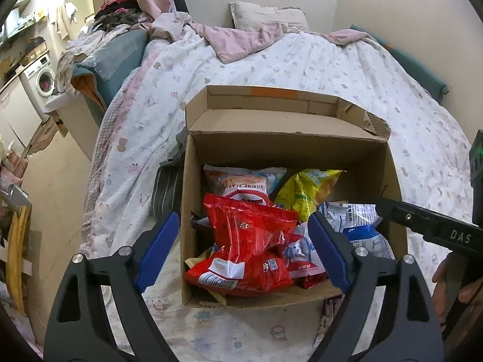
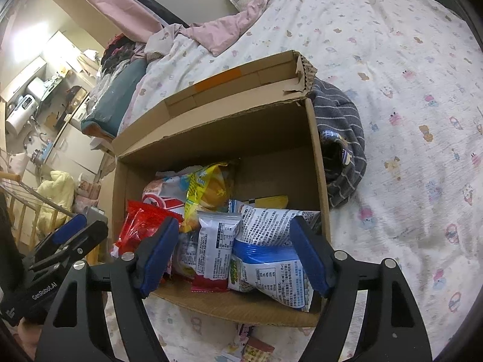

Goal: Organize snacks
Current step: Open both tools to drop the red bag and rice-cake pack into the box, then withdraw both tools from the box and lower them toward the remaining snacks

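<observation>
An open cardboard box (image 1: pixel 286 138) (image 2: pixel 271 163) stands on the bed, filled with snack bags. A crinkled red bag (image 1: pixel 250 241) (image 2: pixel 142 226) lies at its near left, a yellow bag (image 1: pixel 305 193) (image 2: pixel 211 190) and a shrimp-flakes bag (image 1: pixel 238 181) further back. A blue-and-white bag (image 2: pixel 265 259) (image 1: pixel 362 235) and a small white bag (image 2: pixel 211 241) lie at the near right. My left gripper (image 1: pixel 241 223) hangs open above the red bag, one finger outside the box's left wall. My right gripper (image 2: pixel 235 223) is open over the blue-and-white bag; its pads grip nothing.
A grey striped garment (image 2: pixel 341 138) (image 1: pixel 166 187) lies against the box's far side. Small packets (image 2: pixel 253 347) lie on the patterned sheet (image 1: pixel 347 69) just in front of the box. A pink blanket (image 1: pixel 241 36) and pillow (image 1: pixel 265 15) are at the bed's head. A washing machine (image 1: pixel 42 78) stands far left.
</observation>
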The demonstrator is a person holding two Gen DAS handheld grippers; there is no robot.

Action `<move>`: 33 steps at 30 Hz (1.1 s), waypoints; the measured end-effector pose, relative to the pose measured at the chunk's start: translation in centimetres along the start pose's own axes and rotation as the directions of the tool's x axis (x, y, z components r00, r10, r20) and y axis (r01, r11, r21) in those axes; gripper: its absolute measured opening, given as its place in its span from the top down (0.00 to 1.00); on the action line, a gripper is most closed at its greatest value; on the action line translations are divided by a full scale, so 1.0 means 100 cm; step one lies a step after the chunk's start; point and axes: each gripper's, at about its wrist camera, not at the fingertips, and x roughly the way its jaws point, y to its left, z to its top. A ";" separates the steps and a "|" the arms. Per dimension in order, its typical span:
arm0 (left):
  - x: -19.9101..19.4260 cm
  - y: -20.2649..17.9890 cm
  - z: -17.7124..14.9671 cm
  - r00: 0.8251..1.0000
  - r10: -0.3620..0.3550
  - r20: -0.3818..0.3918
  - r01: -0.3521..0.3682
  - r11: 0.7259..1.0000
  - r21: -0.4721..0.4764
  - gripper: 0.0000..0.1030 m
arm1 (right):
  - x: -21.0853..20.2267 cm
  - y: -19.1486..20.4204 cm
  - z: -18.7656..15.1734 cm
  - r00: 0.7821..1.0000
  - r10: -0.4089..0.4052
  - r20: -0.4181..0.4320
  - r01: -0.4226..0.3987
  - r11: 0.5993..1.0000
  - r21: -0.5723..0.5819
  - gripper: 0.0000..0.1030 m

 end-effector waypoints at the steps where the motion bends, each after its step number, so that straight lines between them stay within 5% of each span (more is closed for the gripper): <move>1: 0.000 0.000 0.000 1.000 0.002 0.000 -0.002 1.000 0.003 0.17 | 0.000 0.000 0.000 1.000 0.000 0.000 0.000 1.000 -0.002 0.24; 13: -0.014 -0.001 -0.009 0.999 0.017 0.030 -0.017 1.000 0.013 0.17 | -0.007 0.004 -0.007 1.000 -0.007 0.018 0.007 1.000 -0.015 0.24; 28: -0.061 0.005 -0.035 0.990 -0.123 0.066 0.127 0.989 -0.073 0.17 | -0.051 0.009 -0.046 0.999 0.005 0.038 -0.005 1.000 -0.001 0.22; 33: -0.068 0.011 -0.043 0.994 -0.087 0.068 0.093 0.991 -0.101 0.17 | -0.058 0.010 -0.062 1.000 0.005 0.029 -0.005 1.000 -0.001 0.21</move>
